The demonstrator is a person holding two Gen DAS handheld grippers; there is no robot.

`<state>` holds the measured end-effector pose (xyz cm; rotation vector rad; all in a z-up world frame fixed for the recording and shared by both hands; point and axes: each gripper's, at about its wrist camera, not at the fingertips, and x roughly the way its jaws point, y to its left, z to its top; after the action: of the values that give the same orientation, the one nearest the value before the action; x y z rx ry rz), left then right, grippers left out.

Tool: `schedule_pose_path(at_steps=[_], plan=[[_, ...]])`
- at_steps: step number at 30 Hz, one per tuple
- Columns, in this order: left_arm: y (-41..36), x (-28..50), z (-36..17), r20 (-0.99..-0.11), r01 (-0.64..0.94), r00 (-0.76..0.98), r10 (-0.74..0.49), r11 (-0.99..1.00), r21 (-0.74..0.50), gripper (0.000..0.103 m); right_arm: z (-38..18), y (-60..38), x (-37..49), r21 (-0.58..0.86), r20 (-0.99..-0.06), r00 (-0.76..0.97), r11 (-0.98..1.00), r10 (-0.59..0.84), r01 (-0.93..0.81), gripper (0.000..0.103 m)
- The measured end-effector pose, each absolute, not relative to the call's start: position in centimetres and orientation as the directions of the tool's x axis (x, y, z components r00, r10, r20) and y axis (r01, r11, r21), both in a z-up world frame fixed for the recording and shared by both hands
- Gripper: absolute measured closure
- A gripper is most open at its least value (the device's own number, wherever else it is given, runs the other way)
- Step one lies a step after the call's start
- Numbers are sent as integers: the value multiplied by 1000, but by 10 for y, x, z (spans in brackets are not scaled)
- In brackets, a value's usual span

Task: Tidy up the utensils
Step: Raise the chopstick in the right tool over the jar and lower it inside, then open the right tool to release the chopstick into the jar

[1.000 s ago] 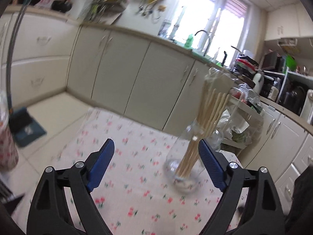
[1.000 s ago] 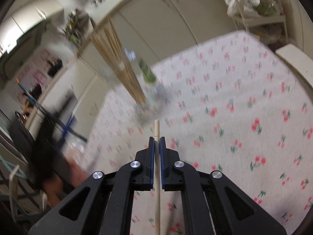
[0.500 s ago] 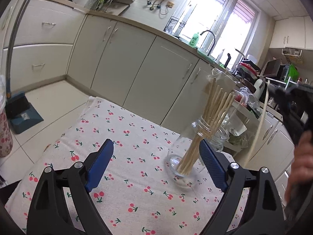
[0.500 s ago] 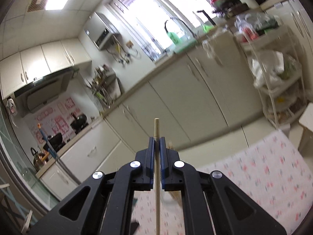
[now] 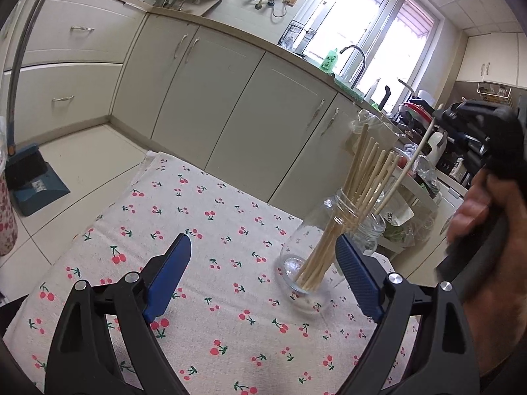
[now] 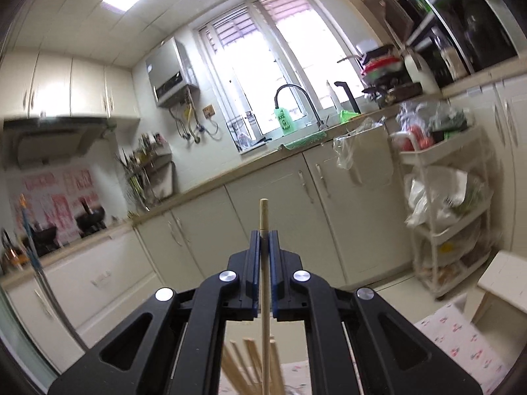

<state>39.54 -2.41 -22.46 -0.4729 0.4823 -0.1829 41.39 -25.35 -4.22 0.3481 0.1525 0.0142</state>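
A clear glass jar [image 5: 308, 273] stands on the cherry-print cloth [image 5: 204, 230] and holds several wooden chopsticks [image 5: 355, 197] that lean to the right. My left gripper [image 5: 263, 279] is open and empty, low over the cloth, with the jar just inside its right finger. My right gripper [image 6: 263, 240] is shut on one wooden chopstick [image 6: 264, 279] and holds it upright, above the jar's chopstick tops [image 6: 250, 365]. In the left wrist view that held chopstick [image 5: 408, 168] slants down to the jar's mouth from the right gripper [image 5: 474, 121].
Cream kitchen cabinets [image 5: 230, 105] run behind the table. A white shelf trolley [image 6: 448, 210] with bags stands at the right. A blue dustpan [image 5: 33, 181] lies on the floor at the left. A white stool [image 6: 500, 276] is by the table's right corner.
My right gripper has swung up from the cloth and carried its chopstick over the jar, lower end now at the jar's mouth. The left gripper stays open beside the jar.
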Motion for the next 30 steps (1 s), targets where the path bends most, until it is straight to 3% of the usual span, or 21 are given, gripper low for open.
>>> schedule_pose_path(at_steps=[14, 16, 20, 22, 27, 30], plan=[[-26, 400, -228, -437, 38, 858, -271, 881, -472, 11, -115, -226, 400, 250, -361, 925, 968, 118, -26, 96], [-27, 402, -228, -448, 35, 852, -271, 883, -469, 9, -115, -227, 394, 250, -376, 919, 968, 117, -21, 81], [-28, 403, -229, -462, 23, 846, -265, 885, -465, 8, -106, -233, 369, 252, -381, 917, 968, 117, -18, 78], [-31, 403, -227, -487, 25, 836, -252, 904, -427, 8, -103, -237, 350, 256, -403, 908, 967, 115, -9, 64], [-39, 387, -209, -578, 11, 794, -189, 955, -297, 8, -111, -243, 298, 237, -529, 843, 971, 100, 34, 40], [-40, 368, -192, -608, 17, 776, -167, 969, -245, 8, -122, -243, 262, 223, -630, 771, 973, 92, 66, 35]])
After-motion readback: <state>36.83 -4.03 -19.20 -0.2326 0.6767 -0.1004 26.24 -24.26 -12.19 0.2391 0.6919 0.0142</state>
